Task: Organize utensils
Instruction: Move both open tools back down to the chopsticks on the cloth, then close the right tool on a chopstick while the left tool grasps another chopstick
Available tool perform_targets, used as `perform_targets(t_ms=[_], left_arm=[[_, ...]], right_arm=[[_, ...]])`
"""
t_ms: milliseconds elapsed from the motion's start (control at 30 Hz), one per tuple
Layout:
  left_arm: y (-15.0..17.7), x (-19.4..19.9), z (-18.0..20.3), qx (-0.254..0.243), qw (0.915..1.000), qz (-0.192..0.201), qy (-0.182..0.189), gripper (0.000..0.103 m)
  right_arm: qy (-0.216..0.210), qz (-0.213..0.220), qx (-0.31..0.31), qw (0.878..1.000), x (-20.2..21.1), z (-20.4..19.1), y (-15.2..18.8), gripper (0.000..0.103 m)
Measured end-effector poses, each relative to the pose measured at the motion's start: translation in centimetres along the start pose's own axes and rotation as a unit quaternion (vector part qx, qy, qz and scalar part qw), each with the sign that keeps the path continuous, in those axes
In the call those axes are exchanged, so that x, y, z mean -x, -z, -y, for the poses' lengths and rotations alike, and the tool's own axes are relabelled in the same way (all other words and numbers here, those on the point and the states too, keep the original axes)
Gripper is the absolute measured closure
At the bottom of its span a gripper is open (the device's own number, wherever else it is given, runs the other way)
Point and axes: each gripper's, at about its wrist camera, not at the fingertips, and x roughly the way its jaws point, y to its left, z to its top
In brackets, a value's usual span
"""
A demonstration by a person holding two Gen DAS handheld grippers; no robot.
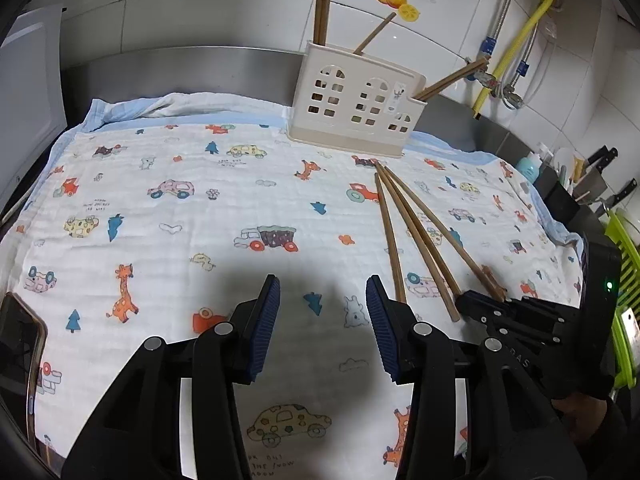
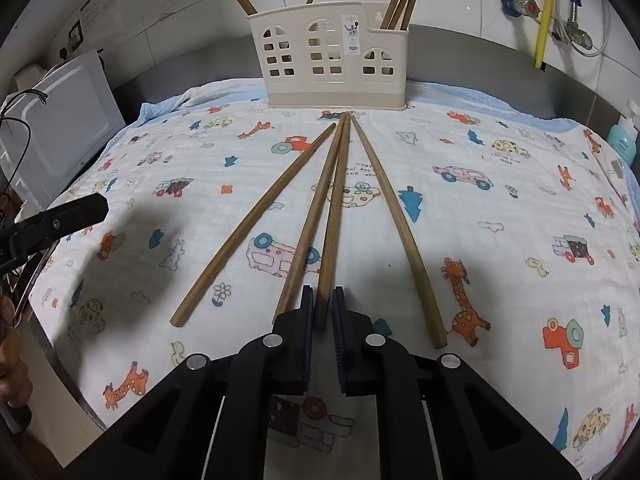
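My right tongs (image 2: 322, 312) pinching one long brown wooden chopstick (image 2: 334, 216), my left tongs (image 1: 323, 320) open over the cartoon-print cloth (image 1: 200, 216)

Evenly lit from overhead, moderately bright. Soft grey shadows cast on the printed cloth (image 1: 168, 216) beneath each gripper. Faint glare on the wall tiles (image 1: 440, 40) at 1 o'clock. Strong fisheye curvature and dark vignetting at all edges. Centre sharp.

Cartoon-print cloth (image 2: 500, 220) over steel counter (image 1: 180, 68), bearing 4 wooden chopsticks (image 2: 256, 224) and cream holder (image 2: 332, 60)
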Motion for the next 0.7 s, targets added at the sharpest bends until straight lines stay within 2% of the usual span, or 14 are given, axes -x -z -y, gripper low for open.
perform_targets(t_ms=[233,433,700], left_arm=[[1.0,-0.7,2.3,-0.033,0.9990,-0.012,0.027,0.058],[2.0,-2.2,3.6,-0.042,0.9979,-0.034,0.037,0.058],[2.4,-3.9,5.7,-0.057,0.9964,-0.049,0.040,0.060]], right_arm=[[-0.006,0.009,-0.004,1.000,-0.5,0.3,-0.4,0.094],[-0.022,0.008,-0.008,1.000,-0.3,0.9,-0.4,0.095],[-0.023,0.028,-0.005,0.999,1.6,1.4,-0.5,0.095]])
